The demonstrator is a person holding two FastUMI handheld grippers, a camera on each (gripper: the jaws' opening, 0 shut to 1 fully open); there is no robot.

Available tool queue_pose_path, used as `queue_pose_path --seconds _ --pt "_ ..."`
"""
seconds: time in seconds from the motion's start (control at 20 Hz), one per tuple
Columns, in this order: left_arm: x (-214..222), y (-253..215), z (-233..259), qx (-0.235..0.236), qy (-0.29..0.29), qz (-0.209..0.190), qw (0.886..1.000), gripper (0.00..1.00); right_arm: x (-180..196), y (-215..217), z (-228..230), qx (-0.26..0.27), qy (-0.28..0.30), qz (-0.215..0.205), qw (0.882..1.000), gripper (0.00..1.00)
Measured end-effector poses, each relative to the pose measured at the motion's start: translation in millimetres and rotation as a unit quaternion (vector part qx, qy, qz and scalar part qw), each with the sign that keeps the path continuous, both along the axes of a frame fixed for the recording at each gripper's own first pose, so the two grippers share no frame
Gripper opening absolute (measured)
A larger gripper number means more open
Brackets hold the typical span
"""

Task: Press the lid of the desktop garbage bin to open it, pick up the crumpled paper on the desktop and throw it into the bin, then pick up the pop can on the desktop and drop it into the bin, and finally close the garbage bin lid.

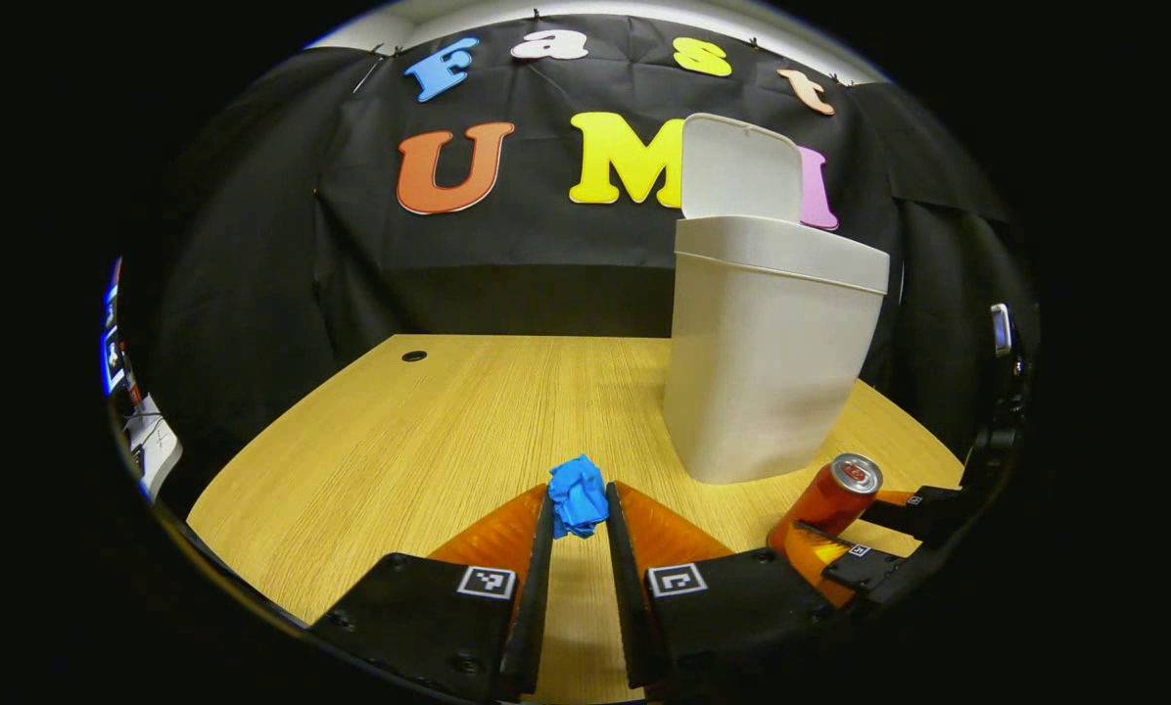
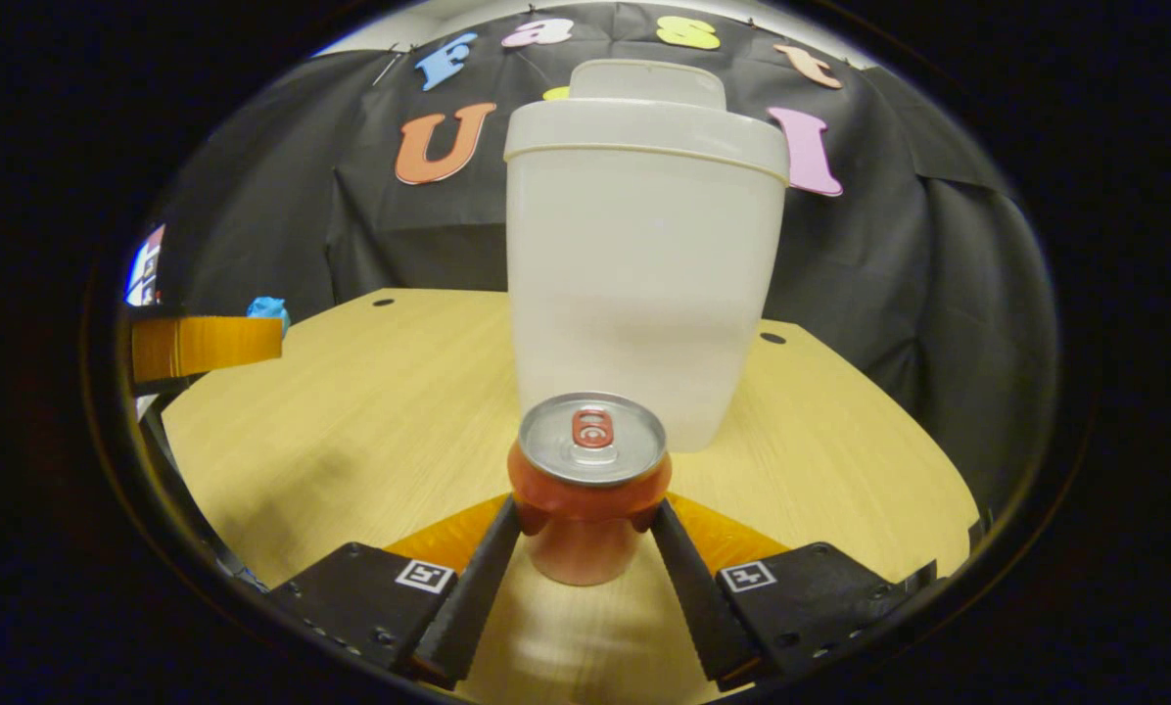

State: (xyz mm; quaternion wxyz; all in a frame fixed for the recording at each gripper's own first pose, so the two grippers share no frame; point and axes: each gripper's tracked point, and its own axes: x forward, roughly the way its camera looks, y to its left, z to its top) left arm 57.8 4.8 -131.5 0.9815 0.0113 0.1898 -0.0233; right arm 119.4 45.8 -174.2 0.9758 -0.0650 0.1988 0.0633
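Blue crumpled paper (image 1: 578, 497) sits clamped between the left gripper (image 1: 579, 509) jaws, low over the wooden bench (image 1: 429, 441). Right gripper (image 2: 585, 524) jaws bracket the orange pop can (image 2: 588, 485); contact unclear. White plastic bin (image 1: 767, 362) stands lid-up (image 1: 740, 166), ready for drops.

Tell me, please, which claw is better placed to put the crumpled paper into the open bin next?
Left. The left claw already has the blue crumpled paper between its fingertips, and the bin stands ahead with its lid up. The right claw is closed around the pop can, which comes later.
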Motion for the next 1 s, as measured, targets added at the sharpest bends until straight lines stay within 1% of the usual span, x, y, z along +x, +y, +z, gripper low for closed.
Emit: queue_pose_path --seconds 0.1,0.2,0.35,0.4,0.45,0.5,0.6,0.7,0.8,0.9,1.0 --pt "0 4 1 0.002 -0.008 0.003 1.000 0.35 0 -2 9 0.005 -0.007 0.003 1.000 0.82" --pt "3 -2 5 0.010 -0.020 -0.009 1.000 0.35 4 -5 19 0.016 -0.010 0.006 1.000 0.82" --pt "9 -3 12 0.017 -0.043 0.004 0.999 0.35 6 -17 47 0.032 -0.030 0.004 0.999 0.82" --pt "9 -7 16 0.018 -0.051 0.003 0.999 0.35 6 -21 59 0.037 -0.039 0.005 0.999 0.82" --pt "8 -14 18 0.023 -0.058 -0.008 0.998 0.35 4 -26 70 0.045 -0.046 0.005 0.998 0.82" --pt "8 -20 19 0.031 -0.065 -0.017 0.997 0.35 4 -33 83 0.045 -0.059 0.002 0.997 0.82" --pt "12 -23 24 0.043 -0.080 -0.018 0.996 0.35 0 -54 113 0.029 -0.098 -0.010 0.995 0.82" --pt "12 -26 26 0.036 -0.085 -0.011 0.996 0.35 -10 -67 132 0.033 -0.116 -0.006 0.993 0.82" --pt "10 -37 30 0.023 -0.090 -0.016 0.996 0.35 -17 -92 148 0.032 -0.135 -0.019 0.990 0.81" --pt "7 -39 38 0.015 -0.100 -0.006 0.995 0.35 -24 -116 160 0.024 -0.153 -0.038 0.987 0.82" --pt "2 -45 45 0.010 -0.109 0.003 0.994 0.35 -33 -129 164 0.021 -0.162 -0.042 0.986 0.81"
